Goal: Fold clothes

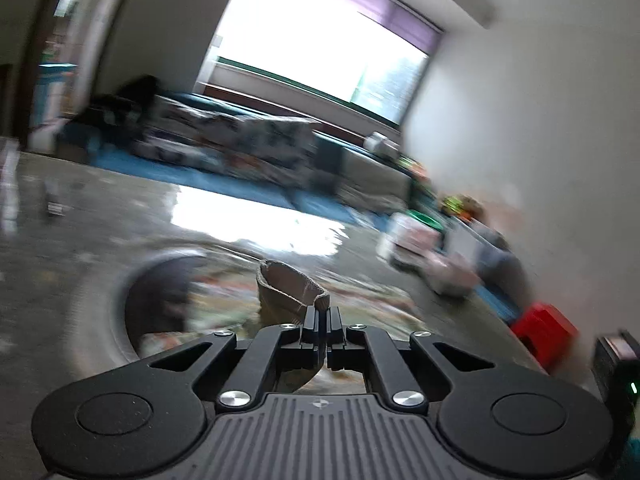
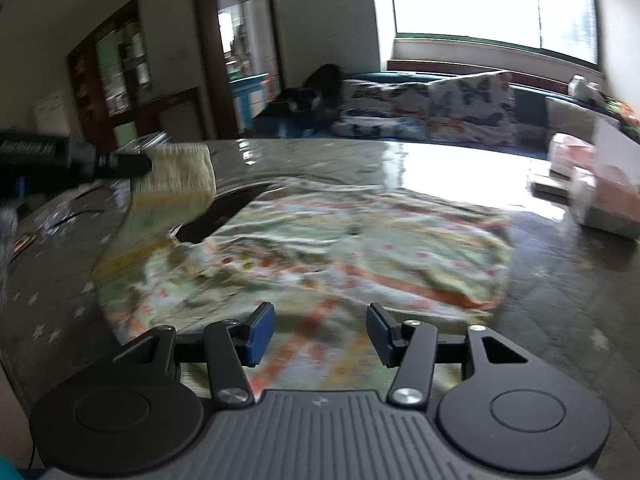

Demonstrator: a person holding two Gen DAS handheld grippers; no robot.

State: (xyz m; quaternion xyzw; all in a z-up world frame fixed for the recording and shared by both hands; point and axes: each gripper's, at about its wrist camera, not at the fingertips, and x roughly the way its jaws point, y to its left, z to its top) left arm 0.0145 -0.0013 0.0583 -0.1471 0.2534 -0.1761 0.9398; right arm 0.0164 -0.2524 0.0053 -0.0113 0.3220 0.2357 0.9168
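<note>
- Cloth lay spread on the dark table, a pale printed garment with orange and green marks, directly ahead of and partly under the right gripper.
- We saw the right gripper wide open, its blue pads well apart and holding nothing, poised over the garment's near edge.
- In the right wrist view the garment's long axis seemed to run left to right across the table, so its body lay forward of the open tongs.
- We found the left gripper closed tight on a ribbed beige hem, which stood up just beyond its fingertips.
- The right wrist view showed that same grip from the side: the left gripper at the far left, lifting a ribbed corner clear of the table, with a dark opening of the garment below it.
- We judged the right hand nearer to the garment's loose near edge, and so better placed to take the next hold.
- The left wrist view was badly smeared; it gave the pinch clearly but little of the spread cloth.
- Farther off, a patterned sofa sat beneath a bright window.
</note>
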